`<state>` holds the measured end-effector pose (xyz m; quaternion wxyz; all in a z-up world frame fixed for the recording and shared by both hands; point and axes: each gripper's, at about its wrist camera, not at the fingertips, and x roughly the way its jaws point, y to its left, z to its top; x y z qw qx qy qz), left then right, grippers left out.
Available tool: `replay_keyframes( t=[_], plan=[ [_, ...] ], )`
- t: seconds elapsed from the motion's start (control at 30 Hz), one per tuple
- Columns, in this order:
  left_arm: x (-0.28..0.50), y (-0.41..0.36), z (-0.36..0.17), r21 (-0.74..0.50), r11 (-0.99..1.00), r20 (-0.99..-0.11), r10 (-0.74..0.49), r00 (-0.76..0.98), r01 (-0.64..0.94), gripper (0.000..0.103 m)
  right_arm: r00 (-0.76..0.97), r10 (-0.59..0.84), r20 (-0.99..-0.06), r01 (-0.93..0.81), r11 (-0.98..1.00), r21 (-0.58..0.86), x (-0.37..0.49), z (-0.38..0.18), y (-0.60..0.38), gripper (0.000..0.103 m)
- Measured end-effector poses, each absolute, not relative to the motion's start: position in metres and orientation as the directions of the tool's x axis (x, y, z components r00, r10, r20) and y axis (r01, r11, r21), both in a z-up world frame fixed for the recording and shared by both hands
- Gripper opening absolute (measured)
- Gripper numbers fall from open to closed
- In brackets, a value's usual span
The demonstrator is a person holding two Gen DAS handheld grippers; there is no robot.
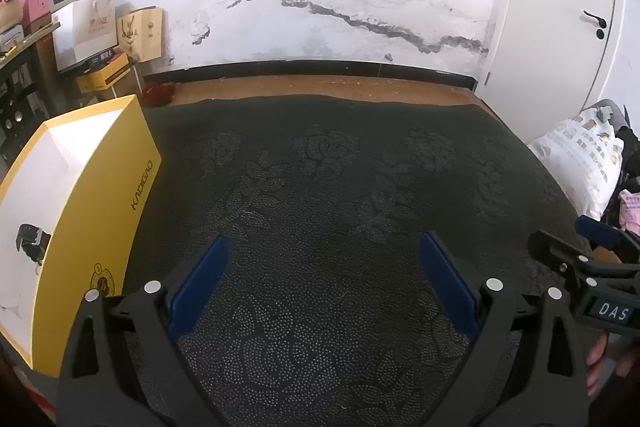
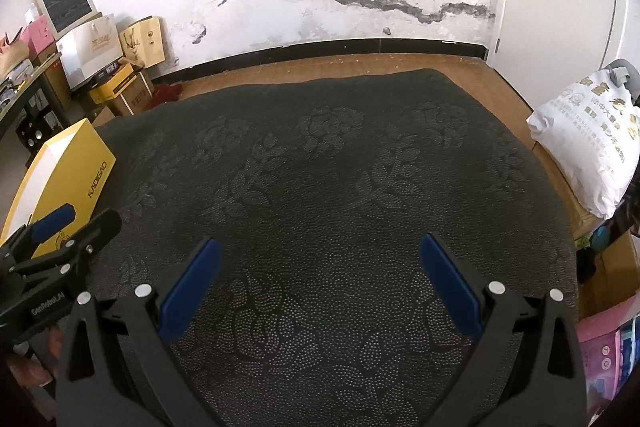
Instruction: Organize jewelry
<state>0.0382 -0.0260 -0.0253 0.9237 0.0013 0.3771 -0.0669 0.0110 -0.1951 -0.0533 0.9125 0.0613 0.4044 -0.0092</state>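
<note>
Two tongs spread wide, gripping nothing, left tongs (image 1: 322, 259) and right tongs (image 2: 320, 261) above dark floral mat (image 1: 320, 167), yellow box (image 1: 100, 207) at mat's left edge, left of both tongs, lettered KADIGAO, watch (image 1: 32, 241) pictured on its lid.

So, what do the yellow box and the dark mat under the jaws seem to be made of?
The yellow box looks like rigid cardboard with a smooth, slightly glossy printed skin: sharp straight edges, a white inner face, crisp lettering on the side. The dark mat seems to be a soft textile or rubbery sheet, matt, covered in small raised pale dots forming flowers and leaves; which of the two, I cannot tell.
</note>
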Motion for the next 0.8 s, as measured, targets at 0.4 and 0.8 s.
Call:
replay_keyframes(
  t=[0.4,0.8],
  plan=[
    [0.0383,-0.0252,-0.021,-0.038,0.991,-0.681,-0.12,0.723,0.128,0.094,0.681,0.032,-0.732,0.071,0.991,0.11,0.0081,-0.0521,-0.1969,0.096],
    [0.04,-0.0282,-0.0207,-0.018,0.993,-0.683,-0.096,0.724,0.114,0.095,0.684,0.031,-0.728,0.074,0.991,0.111,0.006,-0.0509,-0.2001,0.096]
  ],
)
